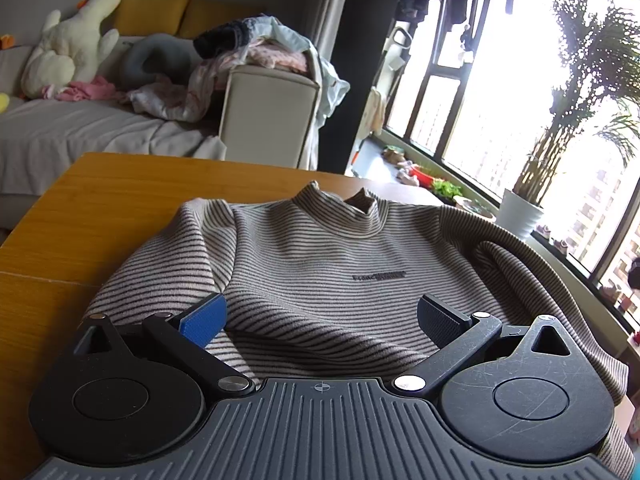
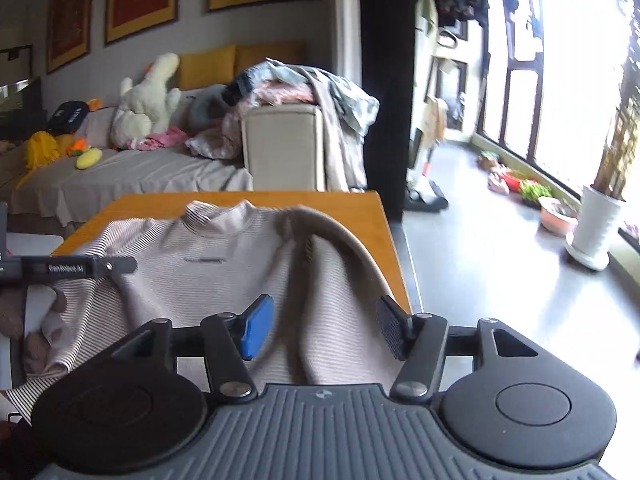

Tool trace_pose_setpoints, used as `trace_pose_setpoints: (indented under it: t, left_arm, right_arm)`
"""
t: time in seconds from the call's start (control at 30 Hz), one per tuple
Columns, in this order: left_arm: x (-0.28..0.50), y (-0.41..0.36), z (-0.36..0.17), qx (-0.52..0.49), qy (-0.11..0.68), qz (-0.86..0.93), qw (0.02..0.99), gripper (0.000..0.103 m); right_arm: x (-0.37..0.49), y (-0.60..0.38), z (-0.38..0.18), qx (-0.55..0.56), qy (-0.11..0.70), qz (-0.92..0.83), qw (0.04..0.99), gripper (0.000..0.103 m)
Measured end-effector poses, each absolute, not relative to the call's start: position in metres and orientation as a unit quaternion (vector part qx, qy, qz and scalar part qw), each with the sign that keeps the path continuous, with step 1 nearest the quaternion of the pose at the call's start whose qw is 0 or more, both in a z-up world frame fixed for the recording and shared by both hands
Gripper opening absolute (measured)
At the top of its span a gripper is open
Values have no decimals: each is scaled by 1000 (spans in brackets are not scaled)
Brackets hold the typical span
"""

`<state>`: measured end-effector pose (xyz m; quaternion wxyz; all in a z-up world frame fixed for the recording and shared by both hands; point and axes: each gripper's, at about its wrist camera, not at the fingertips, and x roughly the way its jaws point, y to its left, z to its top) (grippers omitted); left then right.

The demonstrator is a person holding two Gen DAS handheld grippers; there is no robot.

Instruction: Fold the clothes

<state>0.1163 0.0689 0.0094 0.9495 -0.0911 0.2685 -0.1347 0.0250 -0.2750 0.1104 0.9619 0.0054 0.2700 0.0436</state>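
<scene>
Striped sweater [image 1: 320,264] flat on wooden surface [image 1: 100,208]. Left gripper [image 1: 320,320] and right gripper [image 2: 324,326] fingers wide open above it, holding nothing.

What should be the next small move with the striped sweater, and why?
Probably the right claw should close on the sleeve lying between its open fingers and carry it across the sweater. The body lies flat on the table, collar away, still unfolded, and the left claw is open too.
</scene>
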Motion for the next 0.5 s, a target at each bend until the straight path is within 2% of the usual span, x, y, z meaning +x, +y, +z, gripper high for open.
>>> trace_pose_setpoints:
  t: [0.13, 0.3, 0.47, 0.5]
  left_arm:
    - [118, 69, 10, -91, 270, -134, 949, 103]
    - [118, 68, 9, -89, 272, -133, 949, 103]
    - [118, 68, 9, -90, 272, -133, 949, 103]
    - [118, 69, 9, -91, 271, -134, 949, 103]
  right_arm:
    - [0, -315, 79, 140, 308, -2, 941, 58]
    - [-15, -346, 48, 312, 317, -21, 895, 57]
    - [-8, -351, 29, 365, 314, -41, 876, 45]
    - [-1, -350, 30, 352, 309, -40, 882, 32]
